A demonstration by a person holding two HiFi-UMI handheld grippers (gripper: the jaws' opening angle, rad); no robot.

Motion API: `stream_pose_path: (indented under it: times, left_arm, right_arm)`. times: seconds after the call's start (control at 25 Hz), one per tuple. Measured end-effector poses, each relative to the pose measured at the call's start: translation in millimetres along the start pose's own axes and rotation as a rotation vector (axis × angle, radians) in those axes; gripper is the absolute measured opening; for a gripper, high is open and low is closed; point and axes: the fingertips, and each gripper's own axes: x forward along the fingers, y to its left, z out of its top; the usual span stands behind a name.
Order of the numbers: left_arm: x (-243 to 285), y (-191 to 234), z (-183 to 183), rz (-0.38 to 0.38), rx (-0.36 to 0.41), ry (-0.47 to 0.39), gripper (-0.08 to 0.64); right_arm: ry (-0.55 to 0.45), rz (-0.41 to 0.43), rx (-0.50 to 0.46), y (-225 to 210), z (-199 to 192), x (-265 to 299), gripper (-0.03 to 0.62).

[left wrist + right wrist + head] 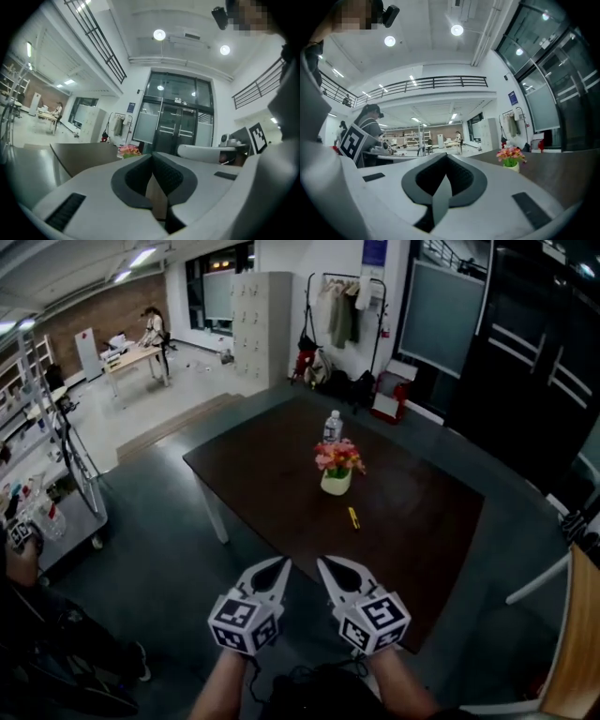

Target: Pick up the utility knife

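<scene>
Head view: the left gripper (278, 568) and right gripper (328, 568) are hovering over the table (441, 521) at its near edge, jaws together and empty. The yellow utility knife (353, 517) is lying beyond them, just this side of the flower pot (337, 482). It sits slightly right of the right gripper, which is the nearer one. Its long axis is running near-to-far, and the blade end is too small to tell.

Left gripper view: the jaws are pressing closed on nothing, with no knife in sight.

Right gripper view: the jaws are closed here too, with flowers showing at right.

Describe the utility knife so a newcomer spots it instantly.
Start at the dark brown table mid-room. Just nearer the camera than the flower pot lies the utility knife. It is small, flat and yellow, while the pot and water bottle stand upright.
</scene>
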Motion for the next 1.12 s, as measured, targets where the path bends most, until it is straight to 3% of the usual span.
stream_pose_path:
  times: [0.2, 0.4, 0.76, 1.12]
  left_arm:
    - [37, -17, 0, -0.115, -0.001, 0.032, 0.006]
    - [79, -29, -11, -0.166, 0.021, 0.092, 0.006]
    - [165, -22, -29, -0.185, 0.069, 0.179, 0.006]
    - [214, -8, -34, -0.183, 0.110, 0.227, 0.006]
  right_arm:
    - [0.009, -0.146, 0.010, -38, 0, -18, 0.011]
    - [-0.010, -0.229, 0.036, -82, -1, -23, 0.011]
    - [-0.040, -0.255, 0.089, -171, -6, 5, 0.011]
    - [0.010, -0.292, 0.074, -214, -14, 21, 0.011]
